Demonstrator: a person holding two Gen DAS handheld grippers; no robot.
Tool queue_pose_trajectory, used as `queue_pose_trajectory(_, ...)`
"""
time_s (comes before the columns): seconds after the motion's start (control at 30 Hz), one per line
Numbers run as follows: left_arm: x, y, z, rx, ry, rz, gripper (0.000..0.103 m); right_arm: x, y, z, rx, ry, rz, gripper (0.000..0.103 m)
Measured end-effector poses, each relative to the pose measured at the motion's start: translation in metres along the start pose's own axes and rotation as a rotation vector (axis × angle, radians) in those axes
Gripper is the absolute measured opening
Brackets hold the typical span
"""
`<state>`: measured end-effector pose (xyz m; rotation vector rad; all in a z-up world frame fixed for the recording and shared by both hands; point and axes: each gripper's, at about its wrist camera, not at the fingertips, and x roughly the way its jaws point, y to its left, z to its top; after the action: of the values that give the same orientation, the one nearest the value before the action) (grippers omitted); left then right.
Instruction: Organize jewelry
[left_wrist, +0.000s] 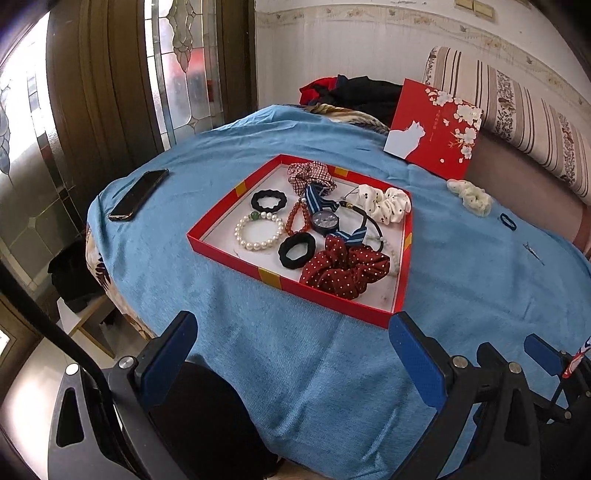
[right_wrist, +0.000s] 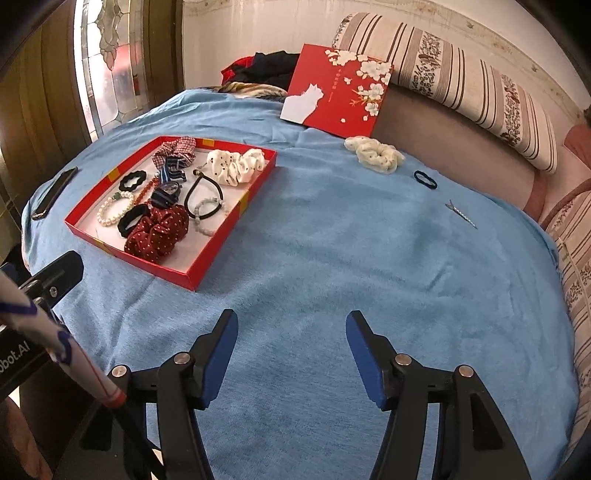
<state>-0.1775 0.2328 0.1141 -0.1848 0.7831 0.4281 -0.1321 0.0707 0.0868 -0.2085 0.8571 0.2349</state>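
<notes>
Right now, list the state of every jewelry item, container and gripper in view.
red box: open, holding accessories
box lid: off, propped against the sofa
cream scrunchie: outside the box, on the blue cloth
dark blue hair tie: outside, on the cloth
silver hair clip: outside, on the cloth
phone: lying on the cloth, screen dark
left gripper: open, empty
right gripper: open, empty

Both tools — left tool (left_wrist: 291, 347), right tool (right_wrist: 291, 345) — agape, empty
</notes>
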Motion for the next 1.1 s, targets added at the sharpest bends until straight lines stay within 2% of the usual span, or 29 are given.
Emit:
queue_pose_trajectory(0.5, 0.005, -0.002, -0.003, 0.006, 0.034, -0.016, 0.103, 0.003, 0.003, -0.001, -0.004, 0.011, -0.003, 0.065)
queue_pose_trajectory(1.1, -0.001, 0.004, -0.003, -0.001, 0.032, -0.018, 0.103, -0.007, 0.011, -0.002, -0.022, -0.007, -0.021, 0.067)
